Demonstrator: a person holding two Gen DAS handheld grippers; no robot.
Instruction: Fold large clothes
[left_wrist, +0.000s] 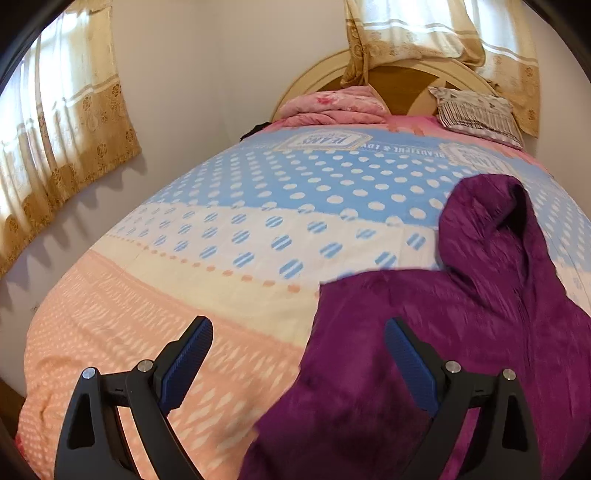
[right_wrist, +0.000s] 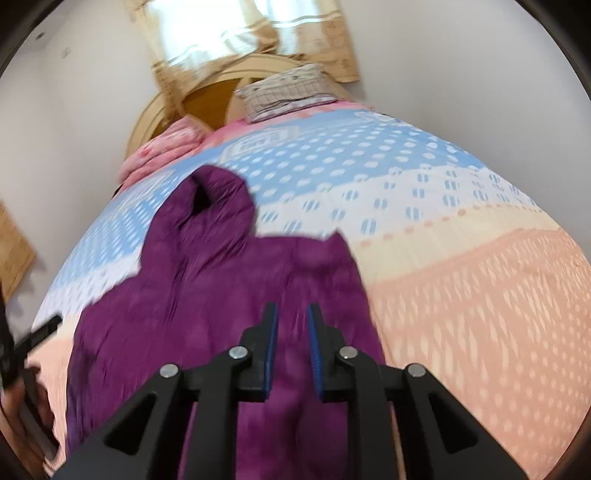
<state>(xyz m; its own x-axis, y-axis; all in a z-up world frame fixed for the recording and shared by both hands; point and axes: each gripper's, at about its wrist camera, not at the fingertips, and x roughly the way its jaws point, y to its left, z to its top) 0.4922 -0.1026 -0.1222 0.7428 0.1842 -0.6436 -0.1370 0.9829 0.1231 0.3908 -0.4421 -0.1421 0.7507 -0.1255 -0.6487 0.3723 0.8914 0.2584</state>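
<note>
Left wrist view: left gripper (left_wrist: 298, 334), black frame with blue ribbed pads, jaws wide apart, nothing between them. It hangs over the foot end of the bed, above the peach-patterned band of the pastel bedspread (left_wrist: 229, 206). Purple quilted hooded jacket (left_wrist: 461, 314) lies flat on the bedspread, hood pointing toward the curved wooden headboard (left_wrist: 391, 83); its edge sits under the right-side finger. Folded pink blanket (left_wrist: 332, 107) and a striped pillow (left_wrist: 476, 110) lie at the head end. Beige patterned curtains (left_wrist: 62, 122) hang on the wall beside the bed and behind the headboard.

Right wrist view: right gripper (right_wrist: 291, 314), jaws narrowly apart, pads not pressing on anything; jacket fabric shows through the gap, below them. Frame is motion-blurred. Jacket lies mid-bed toward the foot edge, hood toward the headboard. At the frame's left edge, part of the other gripper, blurred, and a hand (right_wrist: 14, 402).
</note>
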